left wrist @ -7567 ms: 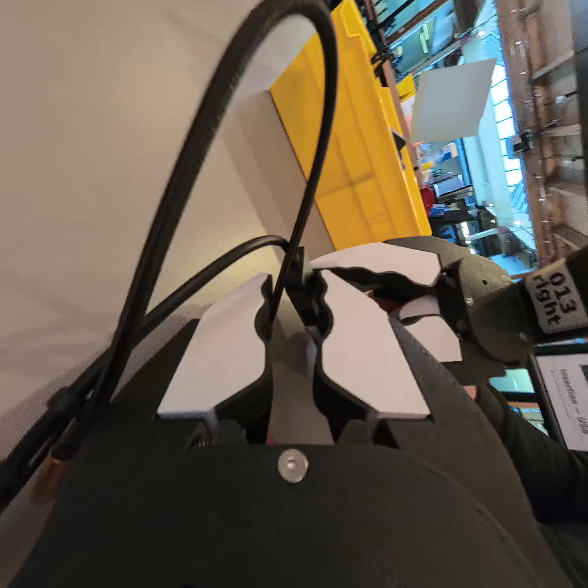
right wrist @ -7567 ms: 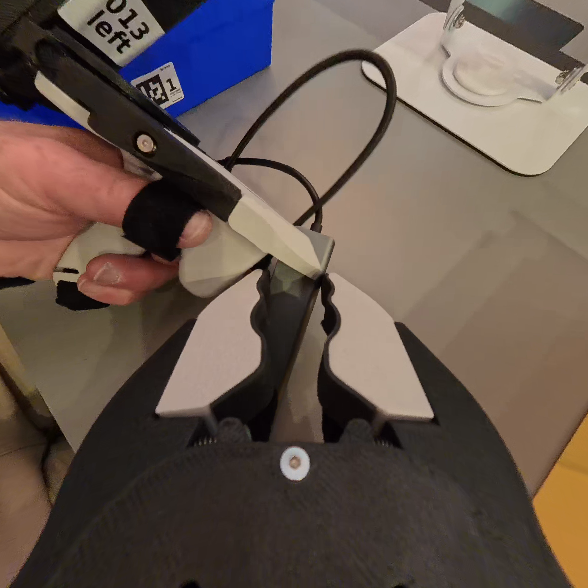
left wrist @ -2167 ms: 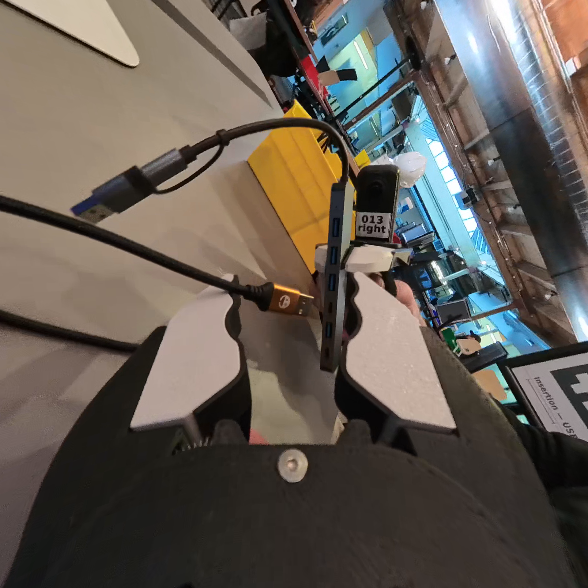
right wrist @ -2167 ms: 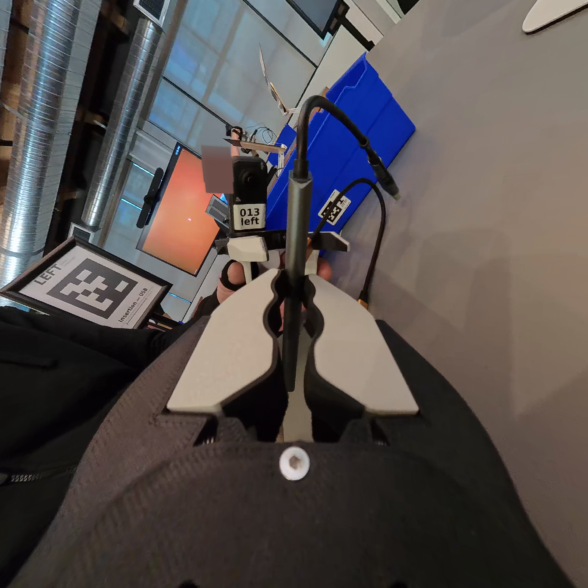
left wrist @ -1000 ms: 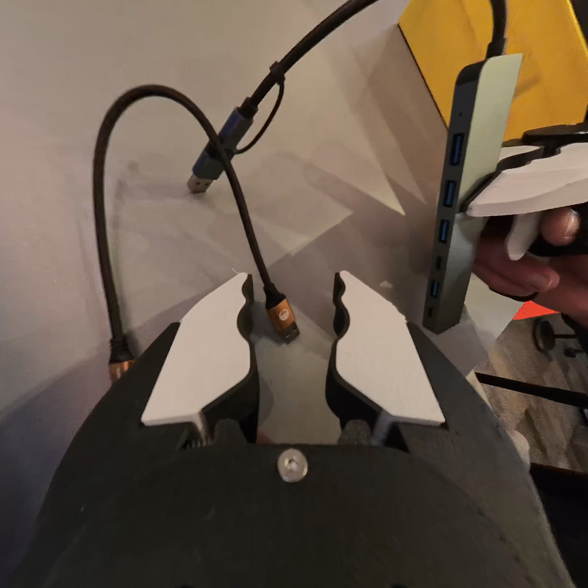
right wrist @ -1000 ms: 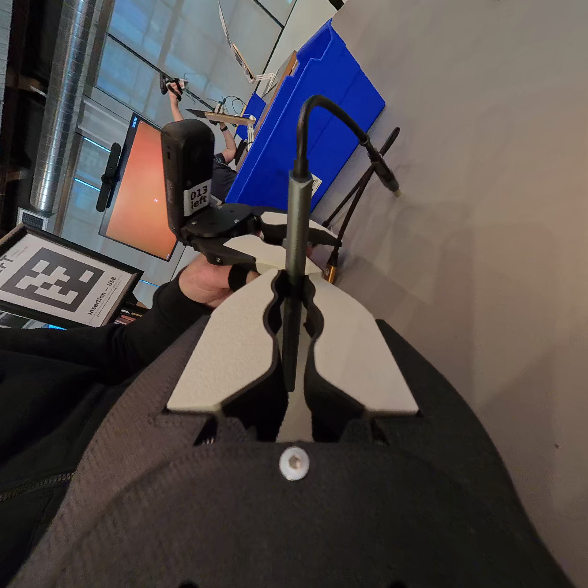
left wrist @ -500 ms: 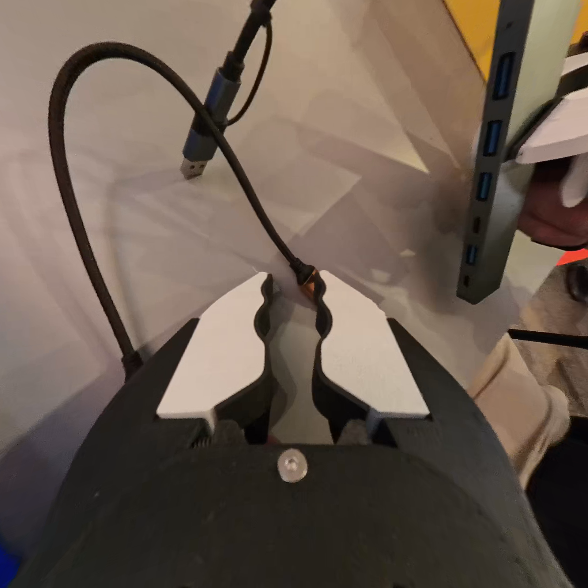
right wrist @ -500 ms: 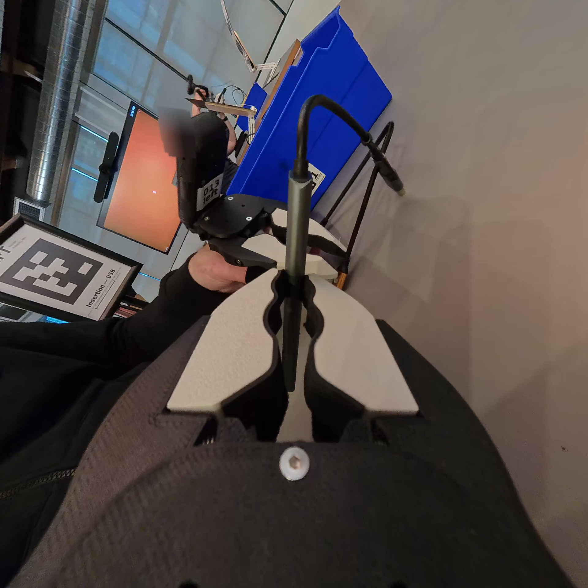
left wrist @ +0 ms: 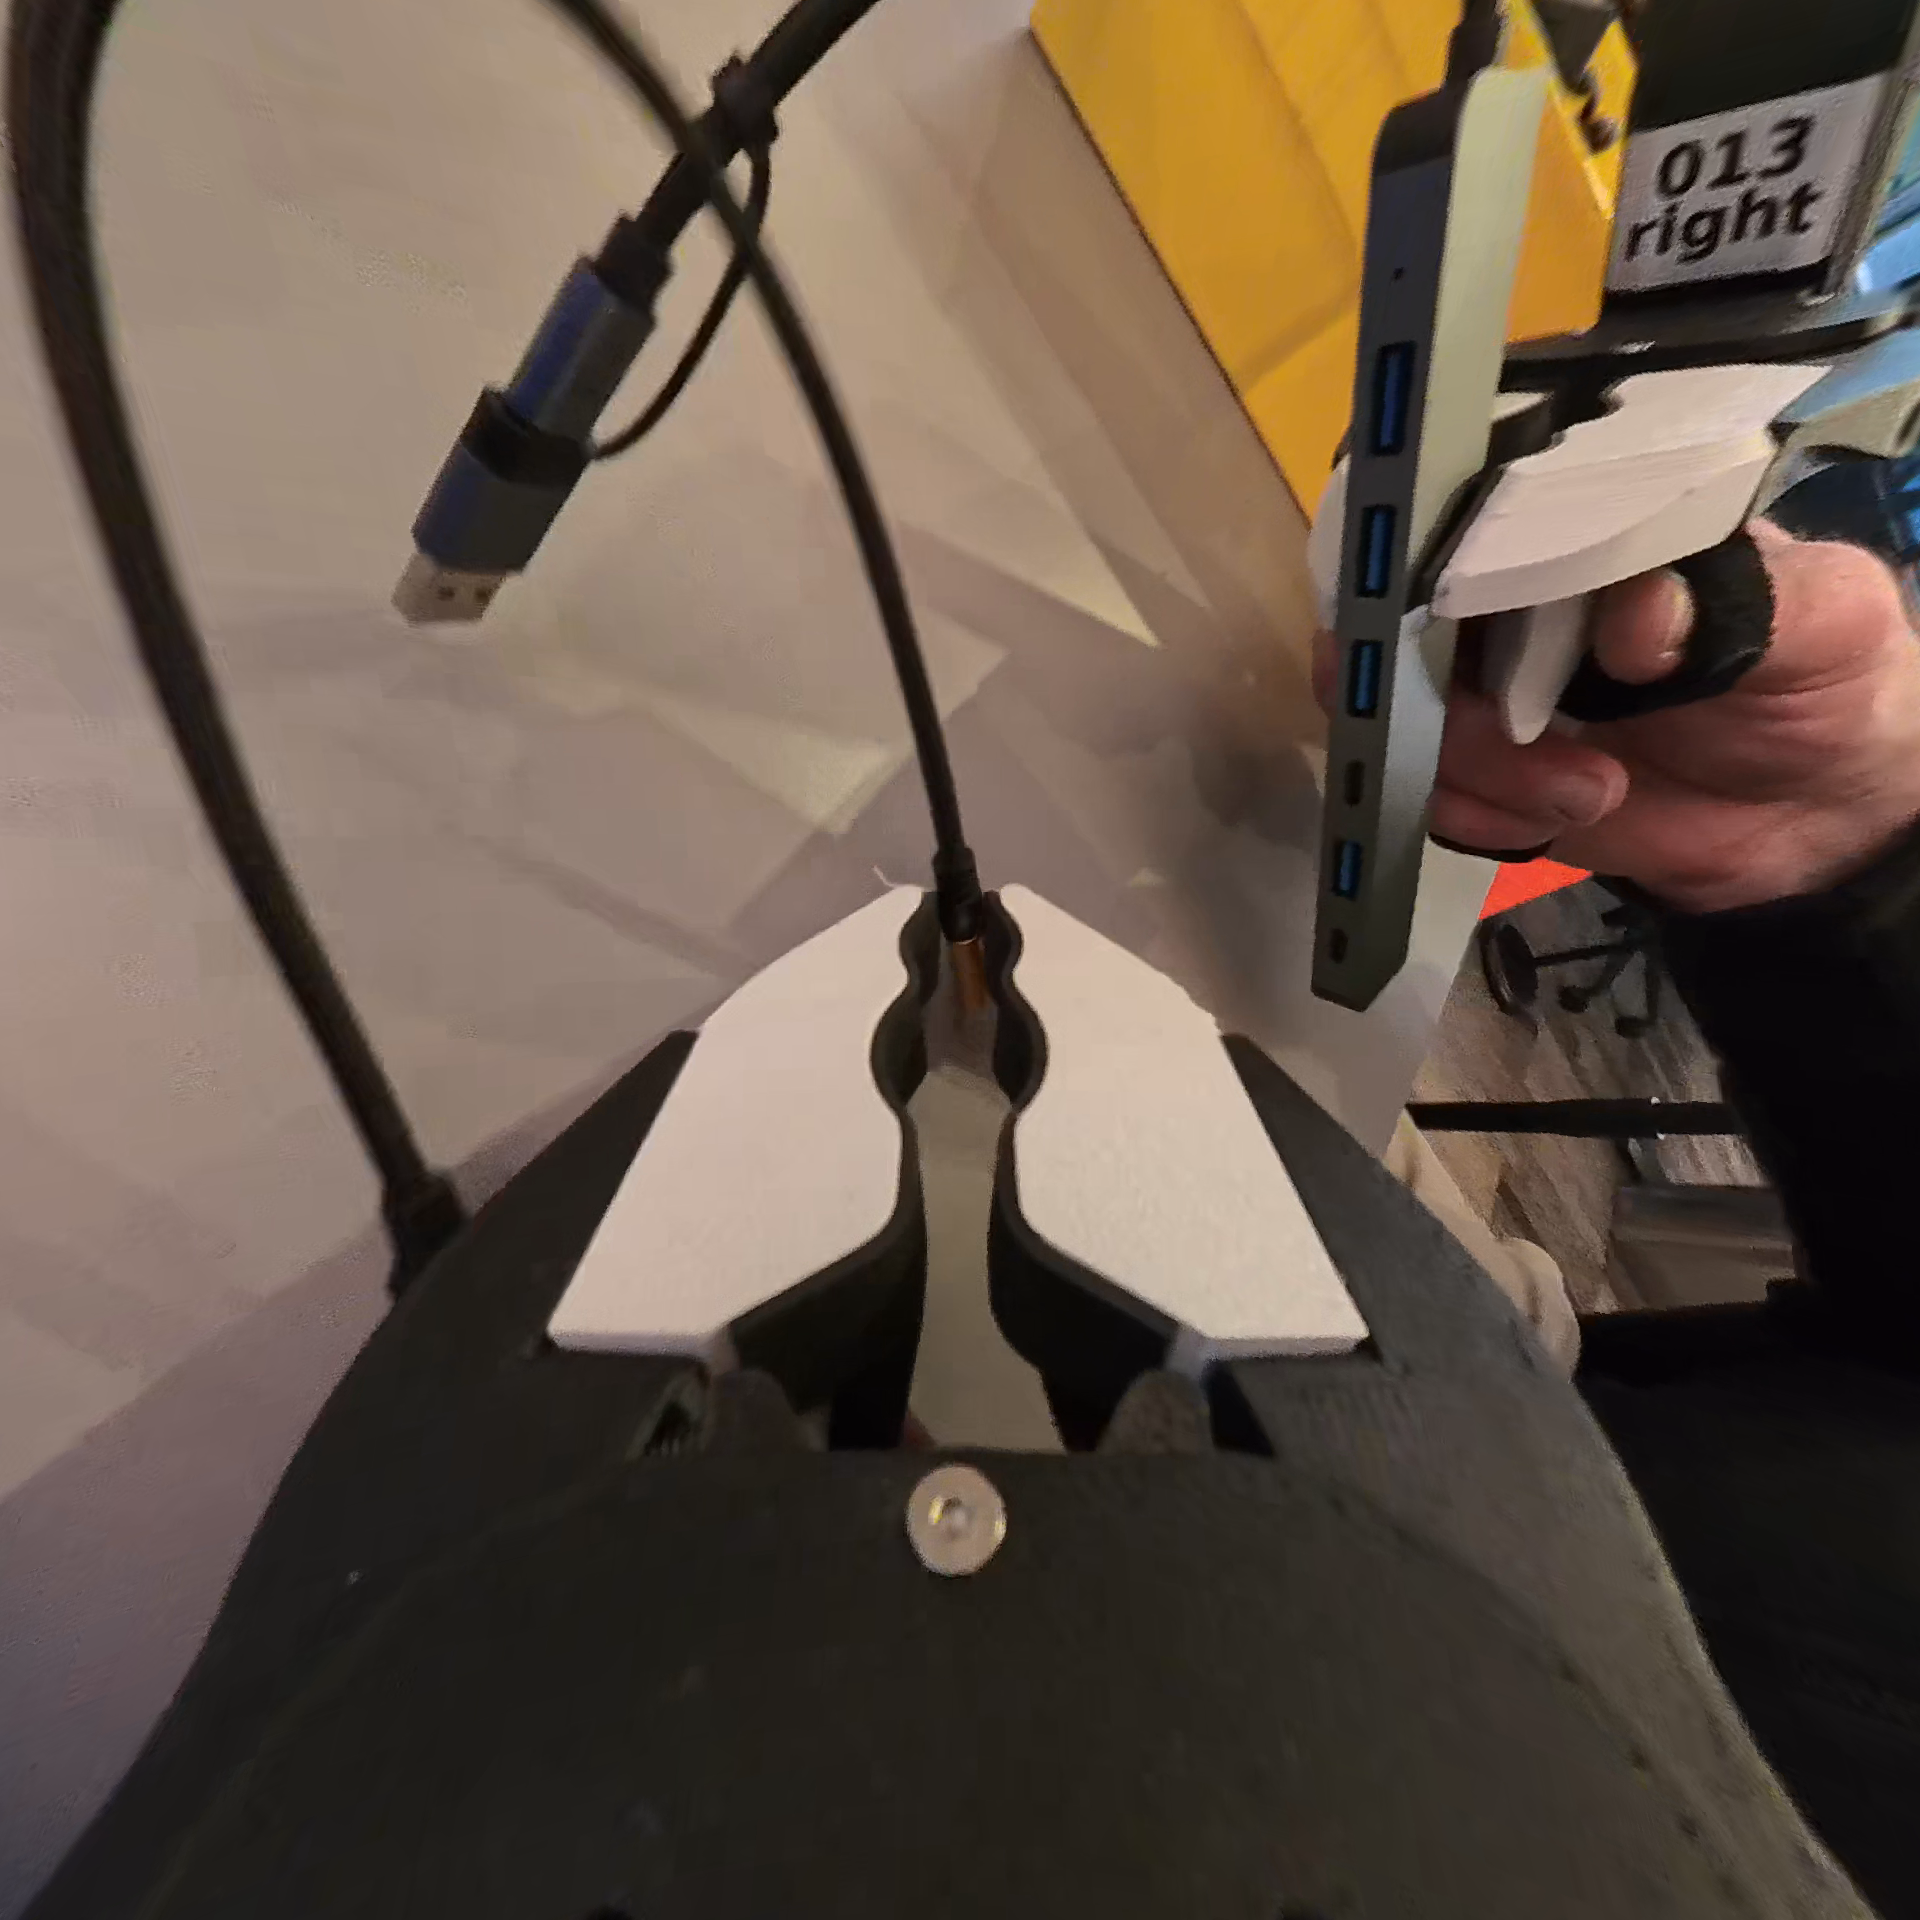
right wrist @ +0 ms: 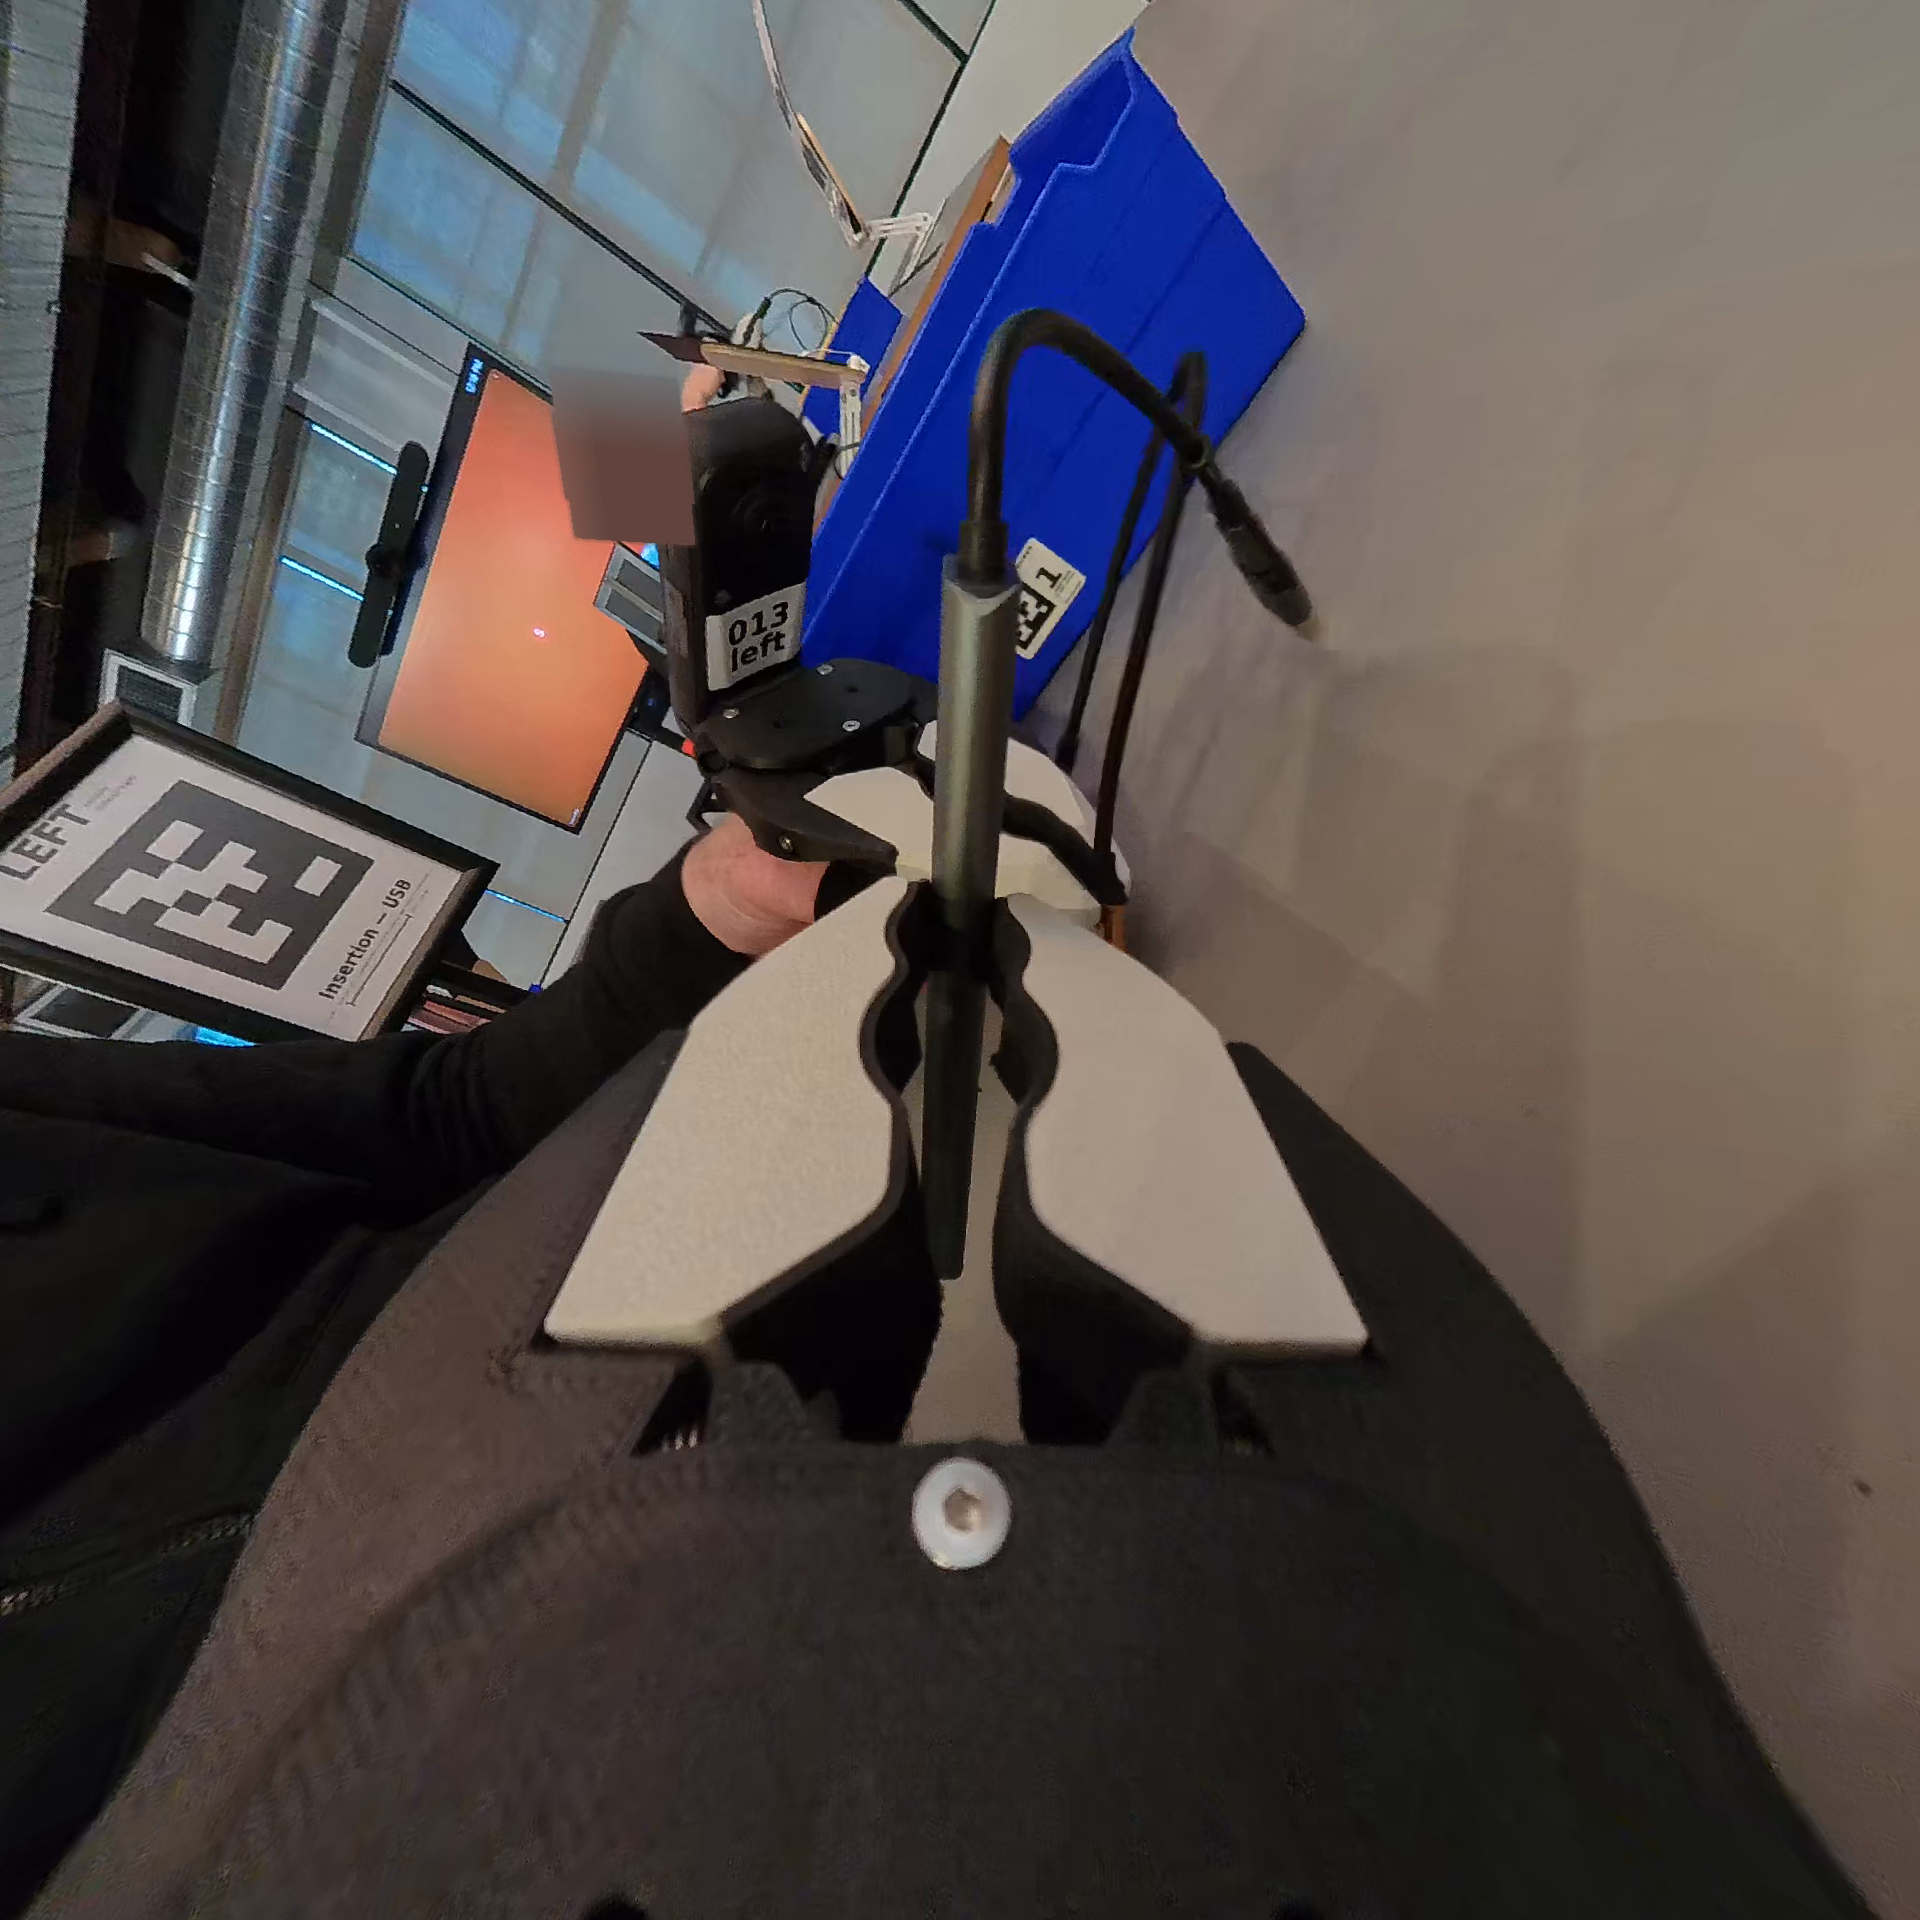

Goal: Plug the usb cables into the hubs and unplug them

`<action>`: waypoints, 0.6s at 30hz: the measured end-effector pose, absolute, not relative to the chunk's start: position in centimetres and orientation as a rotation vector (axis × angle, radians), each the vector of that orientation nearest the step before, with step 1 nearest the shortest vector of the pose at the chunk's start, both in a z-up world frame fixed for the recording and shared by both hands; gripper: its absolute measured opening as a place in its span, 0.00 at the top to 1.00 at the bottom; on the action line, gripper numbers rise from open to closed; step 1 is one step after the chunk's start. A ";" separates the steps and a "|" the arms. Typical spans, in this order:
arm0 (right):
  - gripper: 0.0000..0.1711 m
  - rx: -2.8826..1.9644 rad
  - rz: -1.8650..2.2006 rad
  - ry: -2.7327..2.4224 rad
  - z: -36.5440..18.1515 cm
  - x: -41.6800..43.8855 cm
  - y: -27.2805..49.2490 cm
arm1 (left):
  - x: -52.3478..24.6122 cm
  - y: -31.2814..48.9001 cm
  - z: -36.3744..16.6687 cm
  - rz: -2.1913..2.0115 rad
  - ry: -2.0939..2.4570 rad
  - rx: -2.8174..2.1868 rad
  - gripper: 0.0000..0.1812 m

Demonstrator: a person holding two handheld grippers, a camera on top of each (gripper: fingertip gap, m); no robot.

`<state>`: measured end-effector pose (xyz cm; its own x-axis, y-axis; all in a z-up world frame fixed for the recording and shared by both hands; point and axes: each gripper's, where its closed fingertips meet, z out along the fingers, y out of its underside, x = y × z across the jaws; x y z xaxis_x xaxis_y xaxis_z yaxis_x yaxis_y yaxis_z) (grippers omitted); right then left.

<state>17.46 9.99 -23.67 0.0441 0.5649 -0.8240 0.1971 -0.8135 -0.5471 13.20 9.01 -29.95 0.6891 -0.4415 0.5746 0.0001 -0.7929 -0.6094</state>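
Note:
My left gripper [left wrist: 961,914] is shut on the orange plug [left wrist: 966,977] of a black braided cable [left wrist: 862,499], held above the grey table [left wrist: 312,831]. My right gripper [right wrist: 961,925] is shut on a slim grey USB hub [right wrist: 966,727], held upright; in the left wrist view the hub [left wrist: 1397,582] hangs to the right with its row of blue ports facing me. The hub's own cable ends in a blue-grey USB plug [left wrist: 499,488] dangling free at the upper left. In the right wrist view the left gripper [right wrist: 1049,831] is just behind the hub.
A yellow bin [left wrist: 1247,208] stands at the table's far right edge. A blue bin [right wrist: 1091,343] stands along the other side. A framed marker sign [right wrist: 208,883] and an orange screen [right wrist: 499,603] are off the table.
My left gripper has closed on the orange plug and lifted it off the table. The hub in the right gripper has stayed upright and come a little closer.

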 end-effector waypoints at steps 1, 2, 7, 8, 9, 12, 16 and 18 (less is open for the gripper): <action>0.94 -2.028 1.851 -0.775 -23.5 17.4 9.9 | 13.1 9.1 -29.8 -0.995 0.323 -2.307 0.96; 0.94 -2.013 1.870 -0.771 -23.2 17.4 9.9 | 13.0 9.2 -29.3 -1.011 0.301 -2.284 0.96; 0.94 -1.913 1.973 -0.737 -21.8 17.5 9.8 | 12.9 10.4 -23.7 -1.179 0.185 -1.992 0.96; 0.94 -1.887 1.999 -0.724 -21.4 17.5 9.8 | 12.8 10.6 -22.5 -1.203 0.157 -1.929 0.96; 0.94 -1.856 2.024 -0.713 -20.9 17.6 9.8 | 12.7 10.8 -21.3 -1.228 0.131 -1.863 0.96; 0.94 -1.761 2.082 -0.697 -19.6 17.7 9.8 | 12.7 11.1 -18.6 -1.299 0.040 -1.699 0.96; 0.94 -1.652 2.134 -0.706 -18.1 17.7 9.4 | 14.0 11.1 -16.9 -1.351 -0.009 -1.581 0.96; 0.94 -1.608 2.149 -0.708 -17.5 17.7 9.2 | 14.5 11.2 -16.2 -1.371 -0.028 -1.533 0.96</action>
<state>17.74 9.24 -17.54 -0.2849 0.5624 -0.7762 0.0092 -0.8081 -0.5889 14.47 11.21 -16.25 0.3483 -0.5741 0.7410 0.6043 -0.4668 -0.6457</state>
